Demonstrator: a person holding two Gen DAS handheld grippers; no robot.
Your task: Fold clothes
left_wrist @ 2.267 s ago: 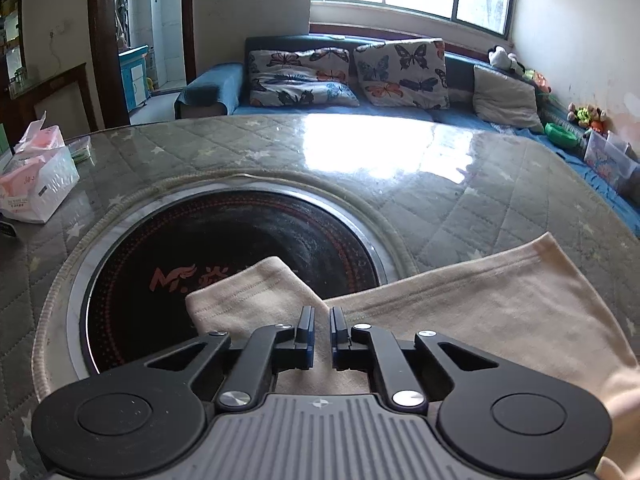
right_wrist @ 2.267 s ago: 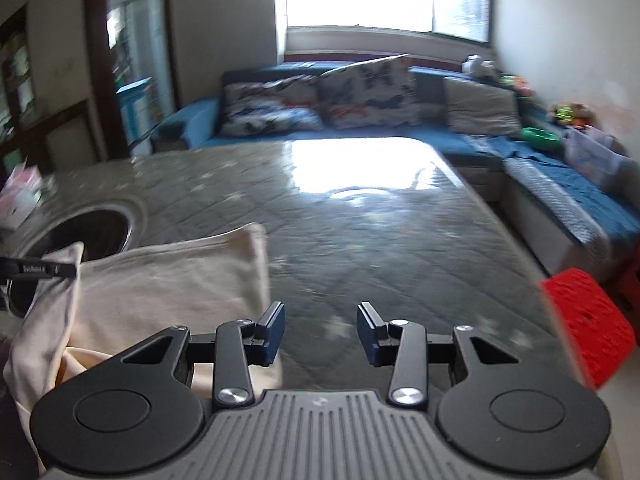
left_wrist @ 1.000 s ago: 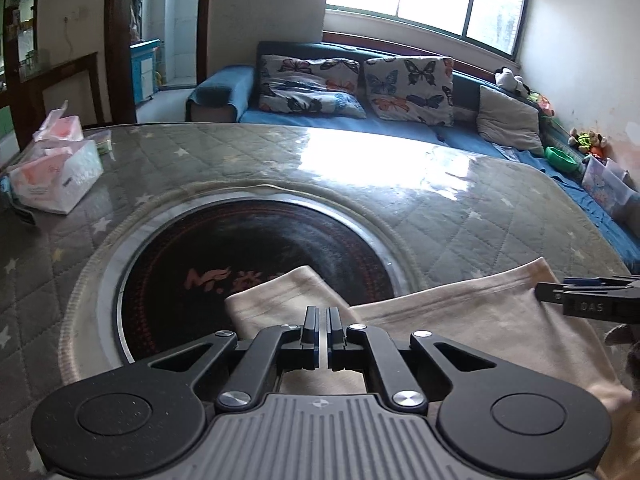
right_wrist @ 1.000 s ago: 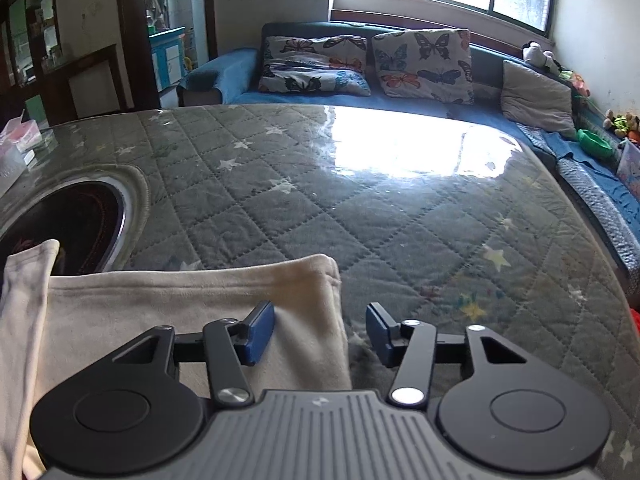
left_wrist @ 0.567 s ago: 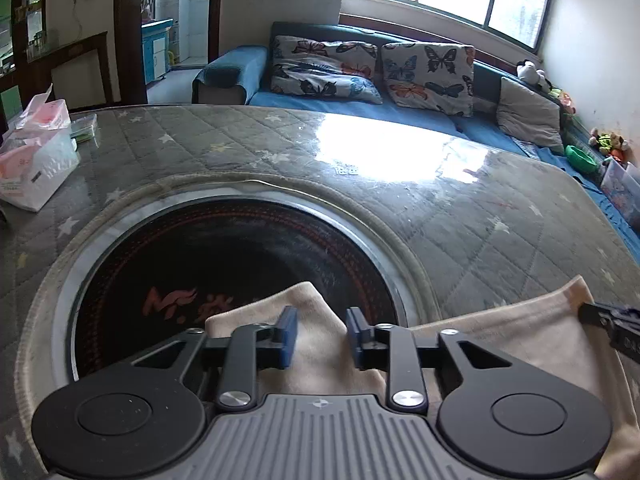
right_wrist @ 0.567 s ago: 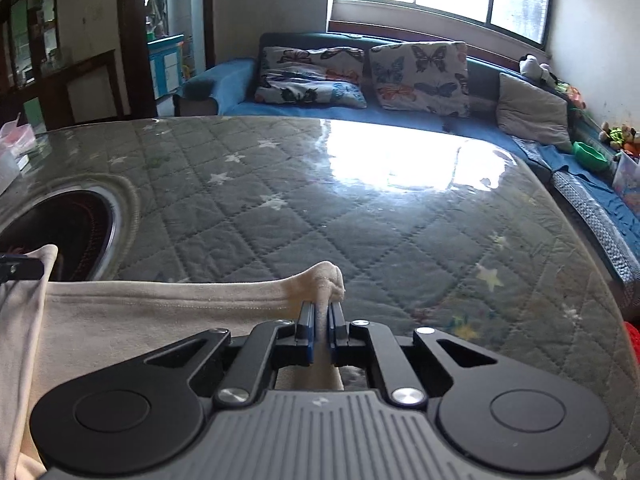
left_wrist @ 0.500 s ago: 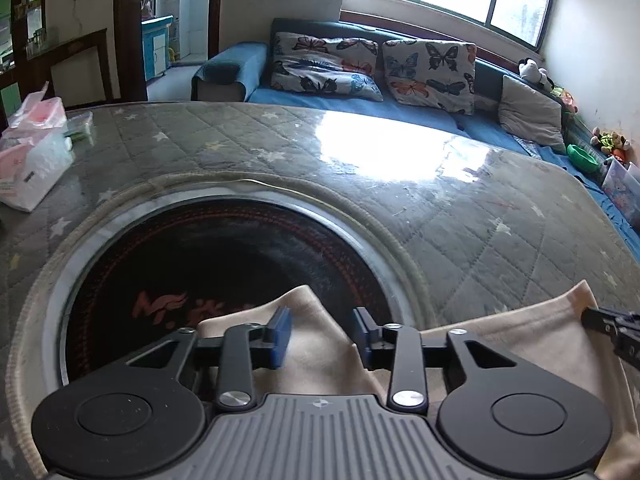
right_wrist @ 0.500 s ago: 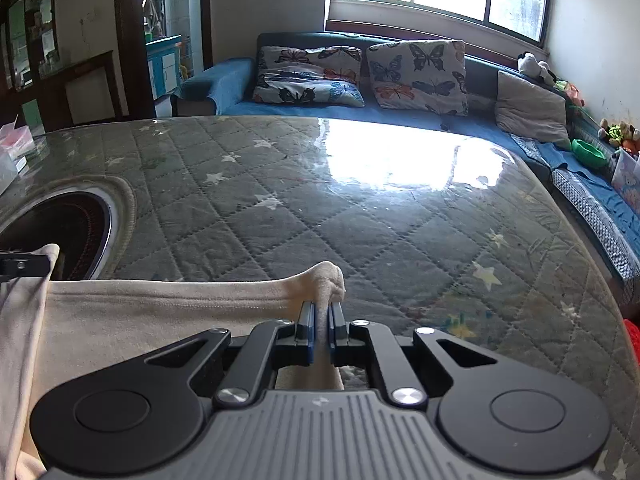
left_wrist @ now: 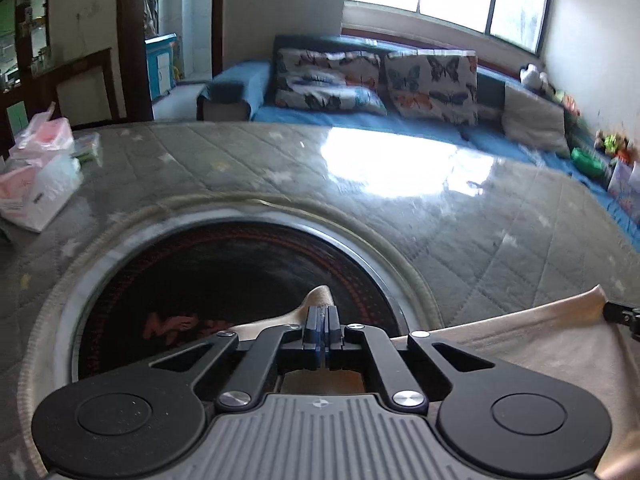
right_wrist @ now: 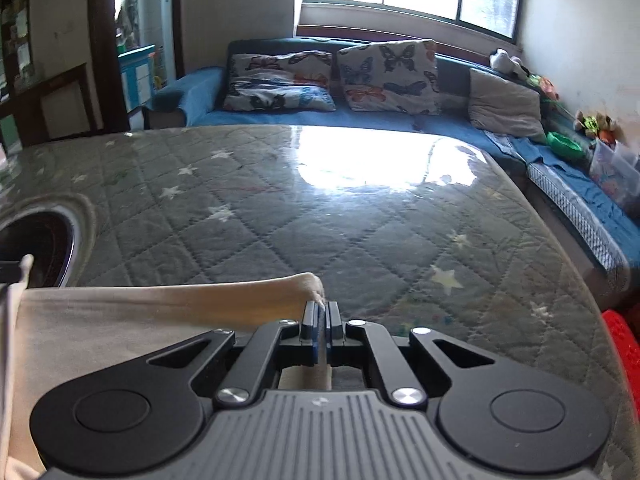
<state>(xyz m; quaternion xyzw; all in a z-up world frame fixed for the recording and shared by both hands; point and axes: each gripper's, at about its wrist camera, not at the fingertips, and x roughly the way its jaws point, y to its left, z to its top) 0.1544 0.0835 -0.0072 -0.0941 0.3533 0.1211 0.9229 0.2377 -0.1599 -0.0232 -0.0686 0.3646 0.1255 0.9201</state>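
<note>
Beige garment [left_wrist: 520, 344] is spread over the near edge of the quilted table [left_wrist: 460, 240], one part lying over the dark round inset [left_wrist: 224, 276] in the tabletop. Left gripper [left_wrist: 321, 312] is seen pressed closed on a corner of the cloth, a small peak of fabric poking up past the fingertips above the inset. Right gripper [right_wrist: 320, 309] is likewise clamped on the opposite corner of the garment [right_wrist: 140, 312], whose top edge runs taut between the two. In the left wrist view the right gripper's tip [left_wrist: 622, 316] is glimpsed at the far right, at the cloth's corner. A tissue pack [left_wrist: 38, 184] is noted on the table's left side; a blue sofa [right_wrist: 360, 112] with butterfly cushions [right_wrist: 386, 76] lies beyond the table.
</note>
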